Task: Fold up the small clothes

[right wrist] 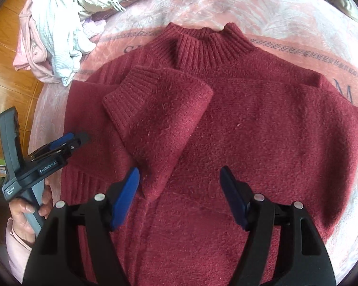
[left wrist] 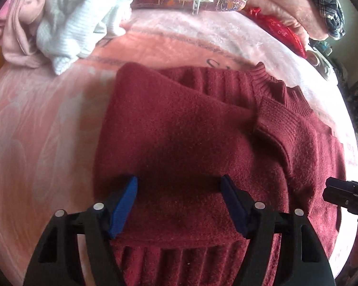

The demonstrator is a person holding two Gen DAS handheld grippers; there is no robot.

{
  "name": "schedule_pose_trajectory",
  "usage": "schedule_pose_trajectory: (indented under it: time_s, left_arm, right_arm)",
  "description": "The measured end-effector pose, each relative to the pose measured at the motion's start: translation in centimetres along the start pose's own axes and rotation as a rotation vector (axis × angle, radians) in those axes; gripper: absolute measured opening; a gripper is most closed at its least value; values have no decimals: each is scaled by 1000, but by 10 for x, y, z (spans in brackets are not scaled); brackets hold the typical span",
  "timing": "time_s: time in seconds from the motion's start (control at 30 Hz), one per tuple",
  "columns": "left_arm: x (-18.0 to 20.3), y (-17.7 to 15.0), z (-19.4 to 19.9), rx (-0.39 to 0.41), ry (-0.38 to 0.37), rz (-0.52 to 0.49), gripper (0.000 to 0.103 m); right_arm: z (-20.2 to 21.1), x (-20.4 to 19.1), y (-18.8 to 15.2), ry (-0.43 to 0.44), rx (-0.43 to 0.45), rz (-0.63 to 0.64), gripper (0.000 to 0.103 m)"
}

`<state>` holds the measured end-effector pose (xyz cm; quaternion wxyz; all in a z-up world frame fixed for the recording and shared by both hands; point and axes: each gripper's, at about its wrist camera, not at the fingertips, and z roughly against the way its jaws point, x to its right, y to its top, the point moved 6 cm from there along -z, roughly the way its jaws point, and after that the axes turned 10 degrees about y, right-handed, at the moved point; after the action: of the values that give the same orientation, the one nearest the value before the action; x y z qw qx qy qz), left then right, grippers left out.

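Pink plush blanket with pale leaf pattern and a grey lettered border (right wrist: 286,21) as the work surface, wooden floor (right wrist: 2,54) past its left edge.

Right gripper (right wrist: 179,196) with black arms and blue pads: spread wide, nothing between the fingers, poised over the lower middle of the fuzzy dark-red knitted sweater (right wrist: 262,131). Just beyond the left pad, a folded-in sleeve with ribbed cuff (right wrist: 131,95) lying across the chest, cuff end pointing up-left. Further out, ribbed high collar (right wrist: 210,45) at the far end of the garment.

Left gripper (left wrist: 179,205), same build: likewise spread, holding nothing, above the sweater's left side near the ribbed hem (left wrist: 169,257). From the right wrist view, seen side-on at the sweater's left edge, gripped by a bare hand (right wrist: 26,212).

Sweater flat, front up, roughly central on the blanket, collar away from both tools, left side already folded inward with a straight edge (left wrist: 107,124).

Bare blanket to the left of the sweater and beyond the collar. Far left corner taken by a heap of white ribbed and pale pink clothes (left wrist: 59,23). Far right: a red patterned cloth (left wrist: 281,28), a pink fluffy bundle (left wrist: 293,2) and a dark plaid garment (left wrist: 327,2) along the edge.
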<state>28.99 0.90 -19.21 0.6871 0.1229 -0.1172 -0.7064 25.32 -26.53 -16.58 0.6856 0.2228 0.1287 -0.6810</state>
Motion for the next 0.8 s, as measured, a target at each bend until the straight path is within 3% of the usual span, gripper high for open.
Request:
schedule_pose_trajectory:
  time_s: [0.07, 0.17, 0.23, 0.27, 0.3, 0.47, 0.57, 0.63, 0.7, 0.73, 0.8]
  left_arm:
    - [1, 1, -1, 12, 14, -15, 72]
    - [6, 5, 0, 21, 27, -15, 71]
    - [8, 4, 2, 25, 21, -21, 71]
    - [9, 4, 4, 30, 21, -24, 71]
    - [9, 6, 5, 35, 19, -26, 71]
    - [4, 15, 21, 79, -22, 9, 71]
    - [8, 18, 26, 93, -33, 3, 71]
    - [15, 14, 18, 76, -5, -26, 71]
    - [19, 8, 5, 36, 40, -50, 71]
    - [20, 5, -1, 26, 55, -58, 71]
    - [21, 5, -2, 41, 67, -63, 72]
  right_arm:
    - [-11, -2, 1, 7, -18, -7, 68]
    - [-24, -1, 4, 21, -33, -29, 52]
    - [-28, -3, 7, 39, -25, -17, 34]
    - [-29, -5, 7, 61, -23, -9, 12]
    - [-28, -7, 7, 80, -17, -6, 9]
    - [9, 1, 9, 93, 59, 11, 7]
    - [29, 21, 4, -27, 48, 30, 8]
    - [20, 42, -5, -107, -17, -15, 18]
    - [12, 60, -11, -197, -62, -20, 52]
    - [16, 63, -9, -200, -36, -20, 53]
    - [27, 56, -2, -182, 15, -3, 44]
